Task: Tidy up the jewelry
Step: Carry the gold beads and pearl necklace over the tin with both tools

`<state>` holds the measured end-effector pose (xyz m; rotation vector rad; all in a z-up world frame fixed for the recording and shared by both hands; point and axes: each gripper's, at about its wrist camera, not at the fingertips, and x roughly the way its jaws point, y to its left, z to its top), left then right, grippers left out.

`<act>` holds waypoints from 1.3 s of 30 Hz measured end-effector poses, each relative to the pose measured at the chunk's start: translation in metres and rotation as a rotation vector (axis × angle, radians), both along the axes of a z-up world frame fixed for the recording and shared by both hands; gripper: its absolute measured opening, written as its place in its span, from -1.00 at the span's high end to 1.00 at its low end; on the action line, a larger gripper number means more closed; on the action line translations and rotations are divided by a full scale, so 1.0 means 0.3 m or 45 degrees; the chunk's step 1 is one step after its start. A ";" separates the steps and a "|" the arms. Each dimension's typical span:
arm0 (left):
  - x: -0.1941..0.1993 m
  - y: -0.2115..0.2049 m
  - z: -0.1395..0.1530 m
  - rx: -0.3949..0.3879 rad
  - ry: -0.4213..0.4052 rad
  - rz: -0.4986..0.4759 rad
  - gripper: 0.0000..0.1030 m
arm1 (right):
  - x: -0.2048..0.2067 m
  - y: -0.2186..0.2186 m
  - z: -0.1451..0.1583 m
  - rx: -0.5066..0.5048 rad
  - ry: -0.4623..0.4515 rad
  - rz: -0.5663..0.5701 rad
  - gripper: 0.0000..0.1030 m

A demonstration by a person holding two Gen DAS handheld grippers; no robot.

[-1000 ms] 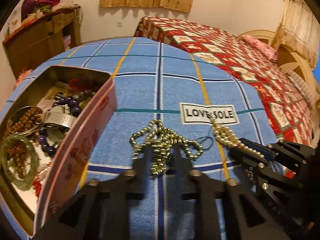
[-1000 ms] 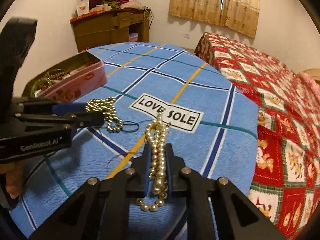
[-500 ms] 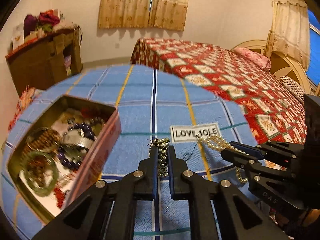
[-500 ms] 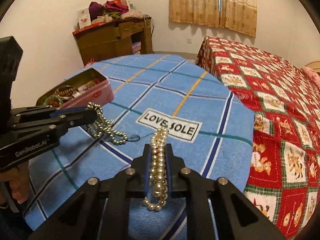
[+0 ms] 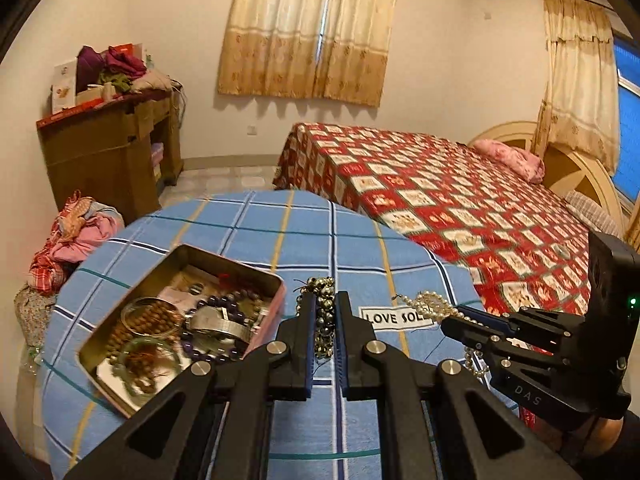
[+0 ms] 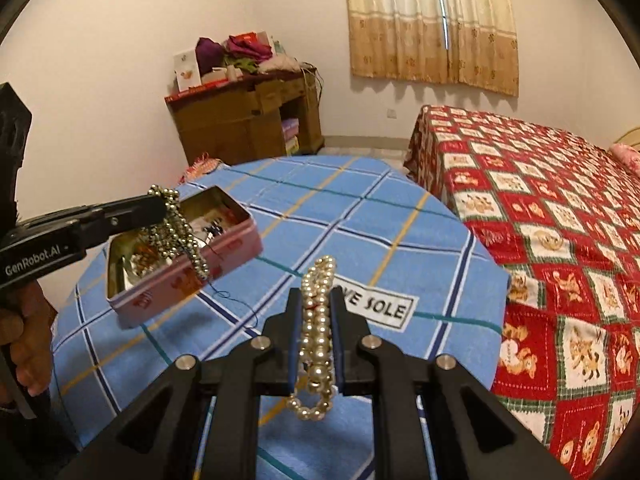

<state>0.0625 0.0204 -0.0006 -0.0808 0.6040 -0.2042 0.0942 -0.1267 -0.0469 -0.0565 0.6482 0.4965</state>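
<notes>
Right tool (image 6: 315, 312): pinched tight on a white pearl necklace (image 6: 318, 320); the pearls hang in a loop below it, lifted off the worktop.
Left tool (image 5: 323, 312): pinched tight on a gold bead necklace (image 5: 324, 320); the beads dangle just beside the tin's right wall.
Tin box (image 5: 276, 280): pink, lid off, on the left of the worktop, with brown bead bracelets (image 5: 146, 322), purple beads (image 5: 212, 304) and a silver watch (image 5: 218, 324) inside.
Worktop (image 6: 360, 216): round, with a blue checked cloth and a "LOVE SOLE" label (image 6: 384, 310).
Bed (image 6: 560, 200): far right, red patterned cover.
Cupboard (image 6: 240, 120): far left, clothes piled on top.
</notes>
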 end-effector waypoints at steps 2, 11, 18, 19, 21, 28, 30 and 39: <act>-0.011 0.023 0.015 -0.001 -0.013 0.016 0.85 | 0.004 0.017 0.018 0.003 -0.016 0.018 0.70; -0.050 0.143 0.095 -0.004 -0.094 0.125 0.85 | 0.031 0.100 0.092 0.027 -0.085 0.098 0.70; -0.048 0.217 0.106 0.033 -0.105 0.215 0.85 | 0.045 0.186 0.124 0.050 -0.115 0.170 0.70; -0.045 0.225 0.101 0.035 -0.101 0.223 0.85 | 0.047 0.200 0.129 0.053 -0.121 0.183 0.70; -0.036 0.238 0.089 0.033 -0.089 0.232 0.85 | 0.044 0.225 0.138 0.054 -0.133 0.201 0.70; -0.007 0.276 0.048 0.041 -0.051 0.255 0.85 | 0.076 0.306 0.149 0.065 -0.141 0.261 0.70; 0.000 0.288 0.038 0.040 -0.042 0.260 0.85 | 0.086 0.321 0.146 0.071 -0.135 0.270 0.70; 0.028 0.322 0.002 0.038 -0.006 0.272 0.85 | 0.118 0.400 0.122 0.062 -0.119 0.301 0.70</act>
